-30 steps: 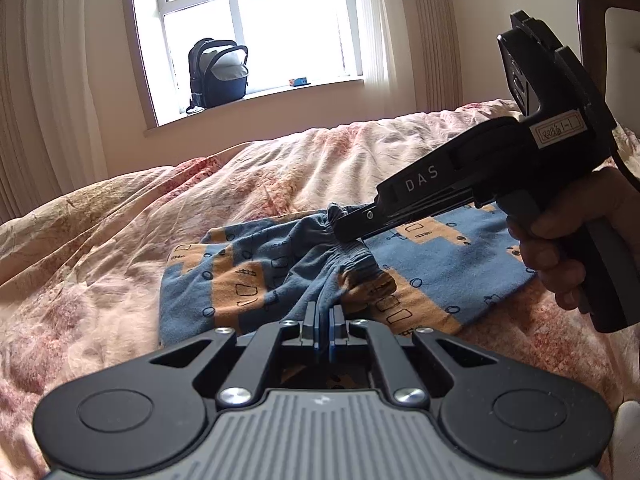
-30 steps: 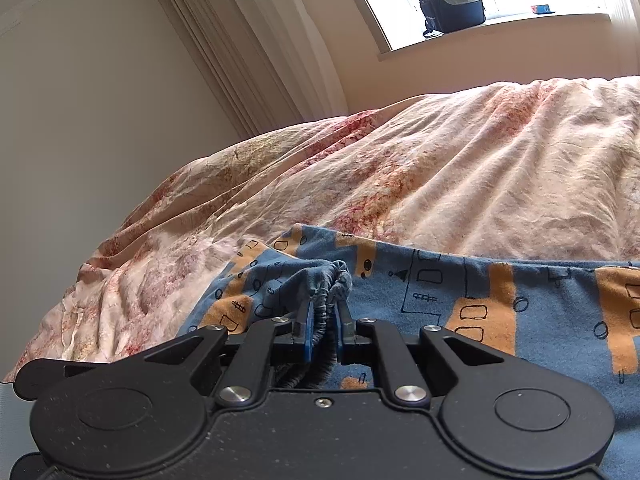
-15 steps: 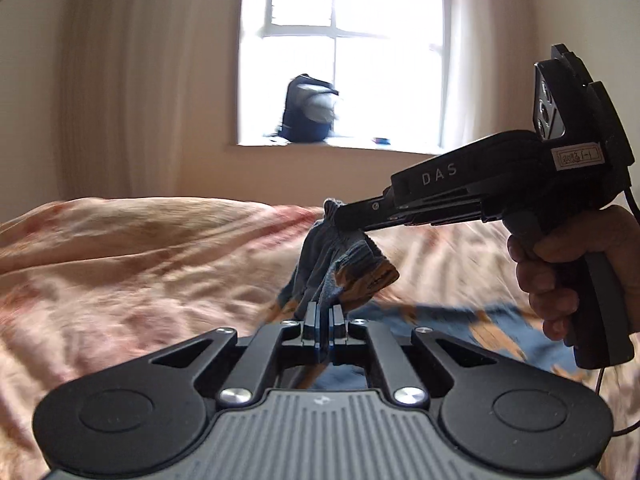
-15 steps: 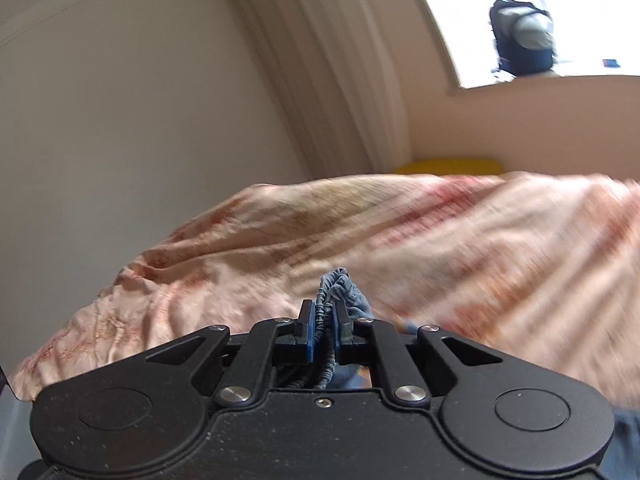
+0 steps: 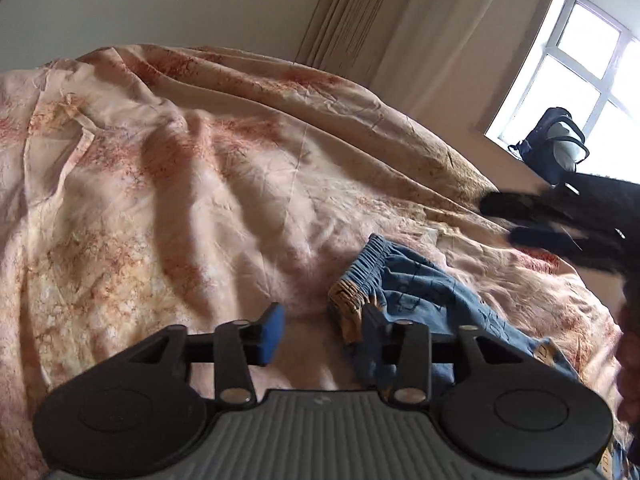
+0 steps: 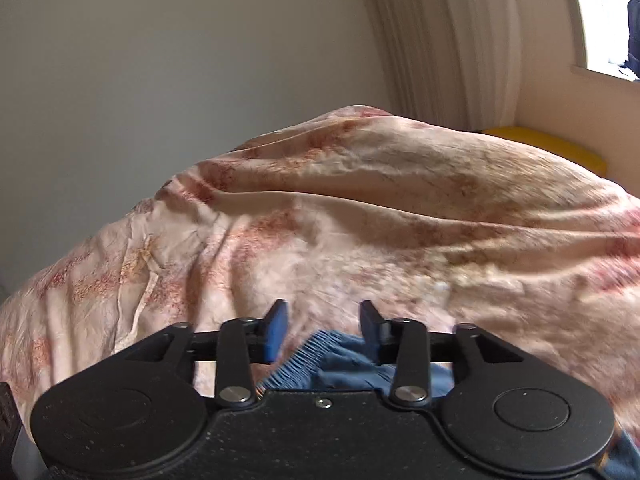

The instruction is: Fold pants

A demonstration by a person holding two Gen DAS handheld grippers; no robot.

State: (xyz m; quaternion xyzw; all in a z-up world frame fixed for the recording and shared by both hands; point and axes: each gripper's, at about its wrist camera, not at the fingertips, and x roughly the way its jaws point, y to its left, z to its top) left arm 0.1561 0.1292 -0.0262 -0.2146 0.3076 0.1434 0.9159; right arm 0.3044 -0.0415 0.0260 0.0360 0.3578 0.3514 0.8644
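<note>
The blue pants (image 5: 416,288) with orange patches lie on the pink floral bedspread (image 5: 192,200), elastic waistband toward the bed's middle. My left gripper (image 5: 320,328) is open and empty, just short of the waistband's near corner. My right gripper (image 6: 322,330) is open too, its jaws apart above the waistband (image 6: 320,350), which lies loose below them. In the left wrist view the right gripper (image 5: 560,220) shows blurred at the right, above the pants.
The bedspread is rumpled with raised folds to the left and behind. A wall and curtains (image 5: 380,20) stand beyond the bed. A backpack (image 5: 556,148) sits on the windowsill. A yellow object (image 6: 548,146) lies past the bed's far edge.
Both grippers had the waistband pinched and lifted. They swung it over to the left, lowered it onto the bed and opened, letting the pants go.
</note>
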